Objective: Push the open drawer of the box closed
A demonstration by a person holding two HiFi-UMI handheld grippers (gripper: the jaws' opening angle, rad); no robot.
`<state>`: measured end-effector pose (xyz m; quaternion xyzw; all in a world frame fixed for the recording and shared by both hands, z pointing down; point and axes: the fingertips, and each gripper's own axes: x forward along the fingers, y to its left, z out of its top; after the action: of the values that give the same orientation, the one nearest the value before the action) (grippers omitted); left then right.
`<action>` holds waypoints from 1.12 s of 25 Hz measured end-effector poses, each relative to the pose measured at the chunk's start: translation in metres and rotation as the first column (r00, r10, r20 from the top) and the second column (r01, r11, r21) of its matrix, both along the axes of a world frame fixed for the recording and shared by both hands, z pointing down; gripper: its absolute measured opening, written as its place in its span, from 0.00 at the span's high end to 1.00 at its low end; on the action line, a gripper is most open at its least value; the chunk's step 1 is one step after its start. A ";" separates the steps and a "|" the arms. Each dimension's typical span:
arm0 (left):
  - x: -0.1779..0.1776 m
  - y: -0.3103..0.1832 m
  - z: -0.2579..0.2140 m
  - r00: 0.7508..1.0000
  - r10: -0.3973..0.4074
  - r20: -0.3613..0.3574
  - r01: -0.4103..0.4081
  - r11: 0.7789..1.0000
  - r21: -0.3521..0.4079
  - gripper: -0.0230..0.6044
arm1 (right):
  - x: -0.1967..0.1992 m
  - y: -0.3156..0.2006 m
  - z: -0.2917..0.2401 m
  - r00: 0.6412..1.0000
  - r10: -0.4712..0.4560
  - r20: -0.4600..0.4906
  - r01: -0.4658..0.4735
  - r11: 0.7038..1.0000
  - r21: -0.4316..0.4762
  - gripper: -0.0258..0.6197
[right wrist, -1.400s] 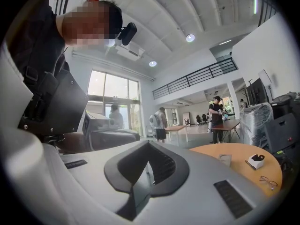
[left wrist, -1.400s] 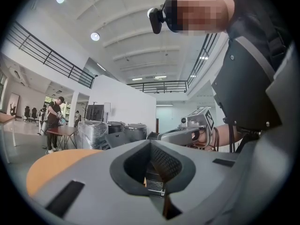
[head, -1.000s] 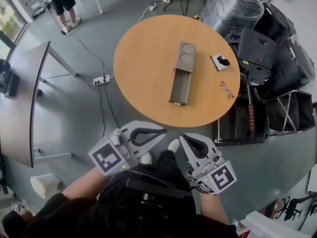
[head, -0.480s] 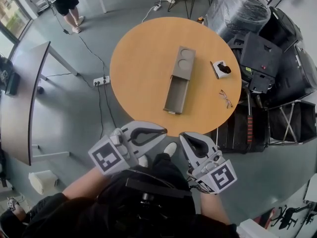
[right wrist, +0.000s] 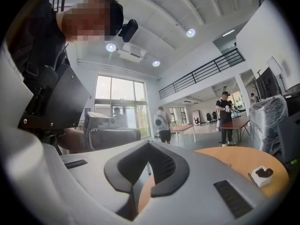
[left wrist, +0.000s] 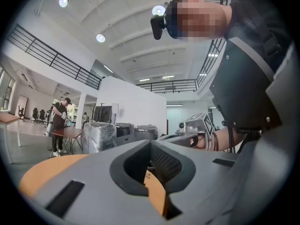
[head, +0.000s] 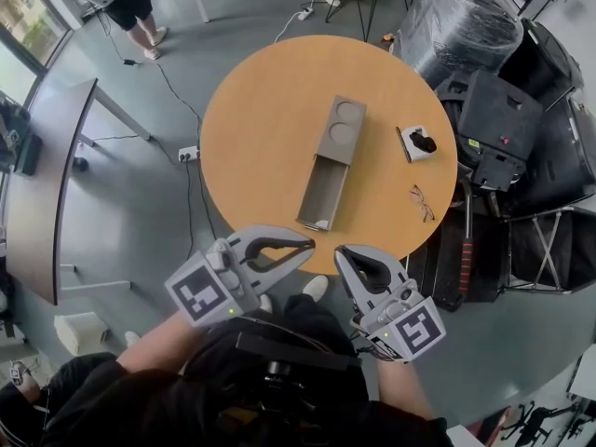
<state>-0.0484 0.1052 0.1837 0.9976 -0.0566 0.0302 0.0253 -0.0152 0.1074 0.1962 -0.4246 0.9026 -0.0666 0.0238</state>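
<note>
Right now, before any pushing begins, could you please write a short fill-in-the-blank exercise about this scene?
1. The grey box lies on a ____ wooden table.
2. Its drawer is ____, pulled out toward the person.
3. The left gripper and the right gripper are both ____, holding nothing.
4. In the head view, the glasses lie to the ____ of the drawer.

Missing words: round; open; shut; right

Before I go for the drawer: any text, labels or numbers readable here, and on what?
No legible words or numbers in any view.
On the left claw and right claw, the marker cubes carry black-and-white square patterns only, no letters.
The greenish label on the black case: too small to read.
The grey box and its open drawer: no print visible.
</note>
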 end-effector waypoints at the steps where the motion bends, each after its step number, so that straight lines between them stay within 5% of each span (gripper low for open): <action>1: 0.006 -0.004 0.001 1.000 -0.004 0.002 0.004 1.000 0.001 0.92 | 0.006 -0.004 0.000 1.000 -0.005 0.002 0.005 1.000 0.001 0.92; 9: 0.059 -0.032 0.013 0.999 -0.042 0.017 0.042 0.999 -0.006 0.92 | 0.060 -0.038 0.021 0.999 -0.033 0.028 0.034 0.999 -0.027 0.92; 28: 0.064 -0.079 0.086 0.991 -0.134 0.010 0.133 0.990 0.057 0.91 | 0.068 -0.084 0.118 0.995 -0.033 0.089 0.050 0.980 -0.195 0.92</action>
<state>0.0160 0.0266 0.2695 0.9917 -0.1241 0.0338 -0.0010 0.0531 0.0232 0.3144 -0.4027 0.8985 -0.1739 0.0188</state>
